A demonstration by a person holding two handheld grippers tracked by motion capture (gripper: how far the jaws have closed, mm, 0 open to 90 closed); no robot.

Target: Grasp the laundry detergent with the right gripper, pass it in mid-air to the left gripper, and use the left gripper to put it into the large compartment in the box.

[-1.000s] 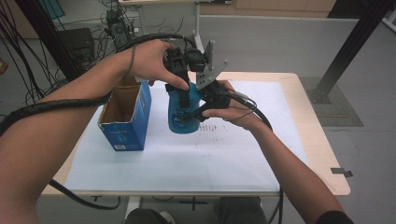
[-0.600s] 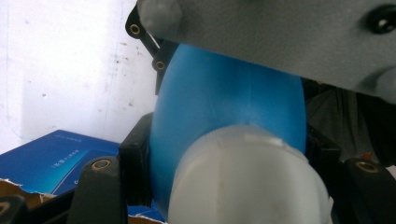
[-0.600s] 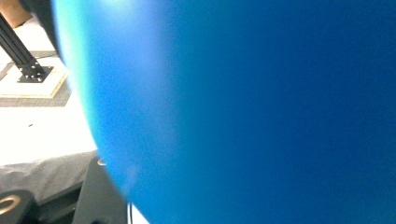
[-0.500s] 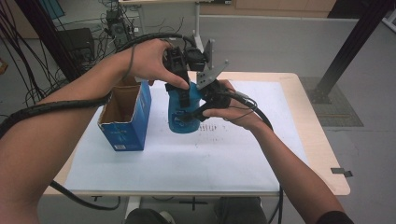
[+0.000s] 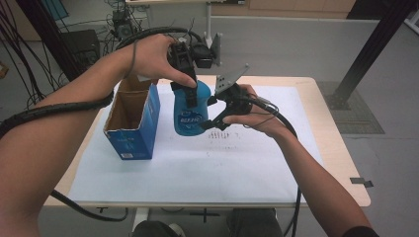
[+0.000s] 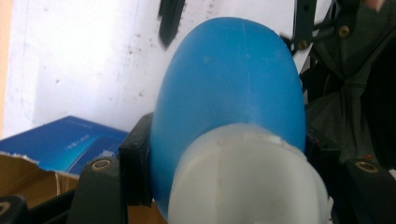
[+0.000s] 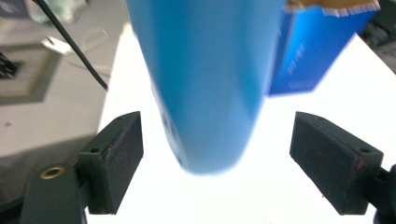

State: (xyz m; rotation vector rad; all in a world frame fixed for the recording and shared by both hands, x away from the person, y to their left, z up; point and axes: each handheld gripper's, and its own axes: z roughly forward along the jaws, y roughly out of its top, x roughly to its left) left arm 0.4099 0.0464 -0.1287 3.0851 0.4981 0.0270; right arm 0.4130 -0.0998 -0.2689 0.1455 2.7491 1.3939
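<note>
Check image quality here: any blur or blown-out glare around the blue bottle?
High view: sharp, evenly lit. Left gripper view: the blue plastic bottle is soft, its white cap out of focus. Right gripper view: the bottle smears; the white paper sheet is blown out.

Setting: robotics or data-collection lab, recording station.

Light wooden table (image 5: 341,148) covered by a white paper sheet (image 5: 197,168) stood on grey carpet floor (image 5: 296,44). Bundled black cables (image 5: 29,54) and dark equipment (image 5: 79,44) lay behind at left. A black frame post (image 5: 370,44) ran diagonally at right; tape marks (image 5: 363,181) sat on the floor. Wooden cabinetry (image 5: 296,7) lined the far wall.
</note>
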